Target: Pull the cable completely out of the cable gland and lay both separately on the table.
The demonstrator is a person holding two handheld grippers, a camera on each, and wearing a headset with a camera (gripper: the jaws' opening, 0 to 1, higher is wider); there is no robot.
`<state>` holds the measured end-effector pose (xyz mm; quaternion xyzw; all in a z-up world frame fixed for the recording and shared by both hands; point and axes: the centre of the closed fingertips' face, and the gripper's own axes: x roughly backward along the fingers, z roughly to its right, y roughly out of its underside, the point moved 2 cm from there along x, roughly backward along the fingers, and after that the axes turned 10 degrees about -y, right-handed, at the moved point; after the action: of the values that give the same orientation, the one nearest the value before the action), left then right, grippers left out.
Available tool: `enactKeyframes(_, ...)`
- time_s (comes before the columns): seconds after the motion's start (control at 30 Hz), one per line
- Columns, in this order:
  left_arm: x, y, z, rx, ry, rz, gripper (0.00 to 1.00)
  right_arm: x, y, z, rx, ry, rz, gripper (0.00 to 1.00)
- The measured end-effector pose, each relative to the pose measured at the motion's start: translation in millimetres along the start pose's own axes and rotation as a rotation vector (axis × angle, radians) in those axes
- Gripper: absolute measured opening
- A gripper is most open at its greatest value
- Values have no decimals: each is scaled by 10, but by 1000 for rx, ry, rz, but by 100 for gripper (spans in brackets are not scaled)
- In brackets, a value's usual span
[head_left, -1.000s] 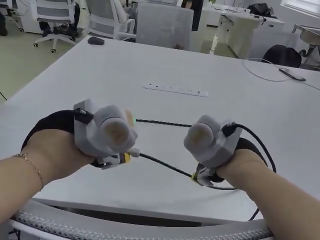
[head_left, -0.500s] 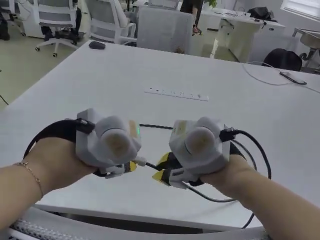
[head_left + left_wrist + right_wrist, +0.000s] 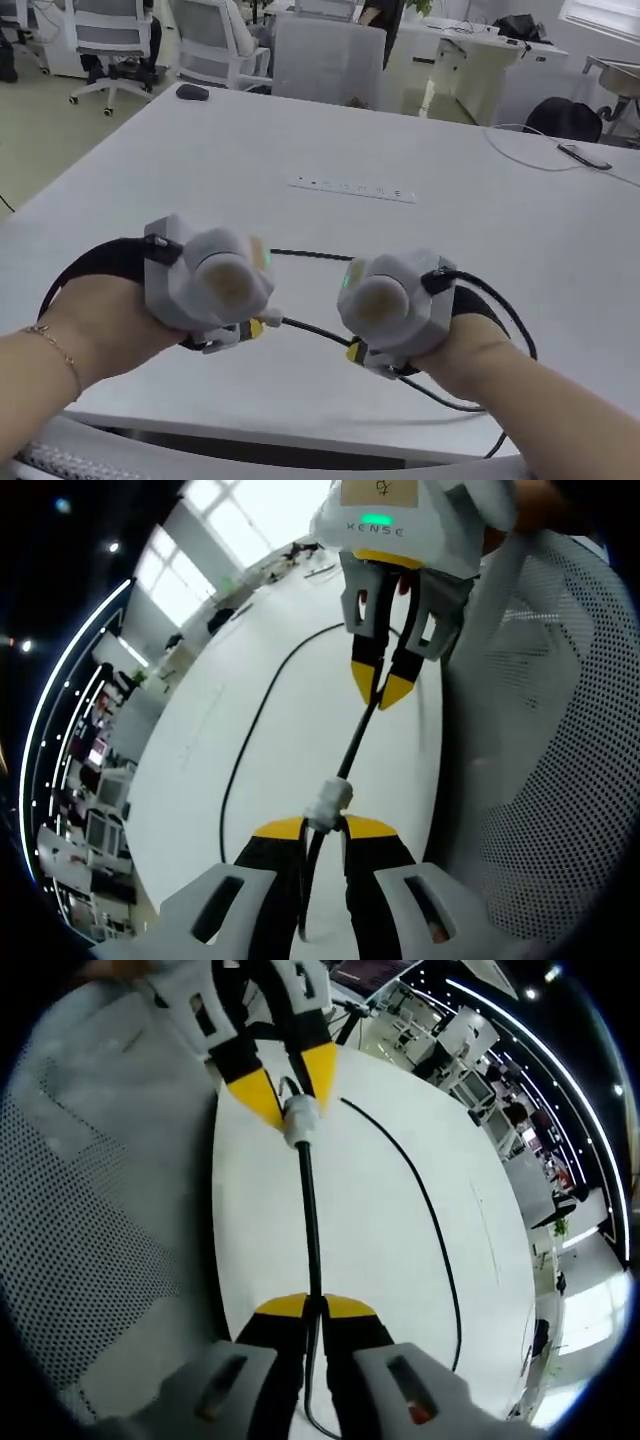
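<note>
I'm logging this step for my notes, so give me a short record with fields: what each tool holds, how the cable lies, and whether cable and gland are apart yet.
Left tool: shut on the white cable gland
Right tool: shut on the black cable, a little way from the gland
Cable: straight between the two tools, the rest curving across the table
Separation: not yet done; the cable runs into the gland

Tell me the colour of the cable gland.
White. The cable gland shows best in the left gripper view.
</note>
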<state>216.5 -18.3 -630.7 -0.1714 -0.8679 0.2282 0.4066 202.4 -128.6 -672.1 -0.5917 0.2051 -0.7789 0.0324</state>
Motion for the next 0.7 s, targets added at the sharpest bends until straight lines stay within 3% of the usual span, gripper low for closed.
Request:
enactKeyframes(0.17,0,-5,-6,-3,-5,2,14,0,212,45,-52,12,-91,4)
enactKeyframes(0.23,3,-10,-19,4,-9,4,14,-7,228,14,-44,-12,-92,5)
enactKeyframes(0.27,4,-11,-22,4,-12,3,14,-18,168,-21,-34,-36,-51,10)
enactKeyframes(0.37,-1,-8,-24,-5,-13,0,14,26,-44,-31,-37,-23,53,19)
enactKeyframes(0.47,5,-7,-23,-1,-13,1,14,53,-287,-89,27,-34,151,25)
enactKeyframes(0.6,19,-71,23,-26,-1,29,14,118,-530,-166,83,-40,255,27)
enactKeyframes(0.7,36,-150,56,-34,8,61,14,186,-663,-200,54,-67,347,24)
